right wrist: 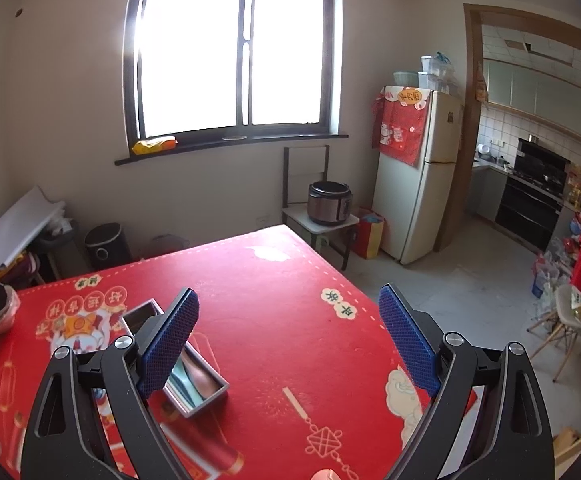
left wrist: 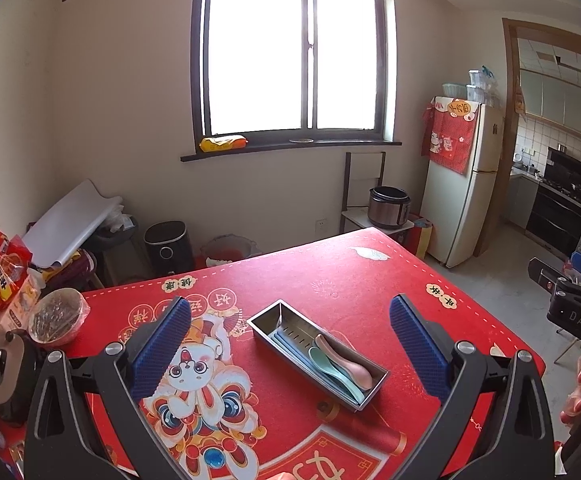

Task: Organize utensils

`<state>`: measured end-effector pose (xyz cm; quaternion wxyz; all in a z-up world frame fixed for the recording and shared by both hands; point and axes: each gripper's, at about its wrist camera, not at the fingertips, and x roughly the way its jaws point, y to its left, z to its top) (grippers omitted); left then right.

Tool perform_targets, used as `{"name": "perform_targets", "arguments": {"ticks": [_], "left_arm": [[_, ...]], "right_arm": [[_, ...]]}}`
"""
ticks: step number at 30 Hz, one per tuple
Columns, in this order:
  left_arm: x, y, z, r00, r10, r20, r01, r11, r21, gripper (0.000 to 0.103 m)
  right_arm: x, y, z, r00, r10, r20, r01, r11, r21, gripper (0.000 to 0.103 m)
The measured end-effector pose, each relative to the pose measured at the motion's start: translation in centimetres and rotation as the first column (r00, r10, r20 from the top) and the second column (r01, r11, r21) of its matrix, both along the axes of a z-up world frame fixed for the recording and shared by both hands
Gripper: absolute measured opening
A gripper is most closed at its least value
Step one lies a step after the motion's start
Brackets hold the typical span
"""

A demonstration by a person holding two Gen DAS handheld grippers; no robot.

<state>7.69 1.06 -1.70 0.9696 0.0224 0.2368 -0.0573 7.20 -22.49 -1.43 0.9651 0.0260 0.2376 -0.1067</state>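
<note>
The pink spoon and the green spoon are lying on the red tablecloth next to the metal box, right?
Not quite. The pink spoon and the green spoon lie inside the metal box, not next to it. The box itself sits on the red tablecloth. The left wrist view shows this.

Metal utensil tray (left wrist: 268,317), rectangular, stainless, sits flat on my red tablecloth, long axis running diagonally from far-left to near-right in my left wrist view. Slotted perforations show on its inner floor at the far end, which is bare. Inside, packed toward the near end: pink spoon (left wrist: 346,362) on the right side, mint green spoon (left wrist: 324,364) just beside it, bowls overlapping; blue utensils (left wrist: 290,346) lie along the left wall, handles pointing to the far end, exact type unclear. In my right wrist view the tray (right wrist: 206,398) is partly hidden; contents are hard to separate there.
</note>
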Motion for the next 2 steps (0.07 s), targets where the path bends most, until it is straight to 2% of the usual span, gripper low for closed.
{"name": "perform_targets", "arguments": {"ticks": [2], "left_arm": [[0.02, -0.02, 0.02, 1.0, 0.0, 0.0, 0.0, 1.0, 0.001, 0.097]], "right_arm": [[-0.17, -0.06, -0.02, 1.0, -0.002, 0.0, 0.002, 1.0, 0.0, 0.088]]}}
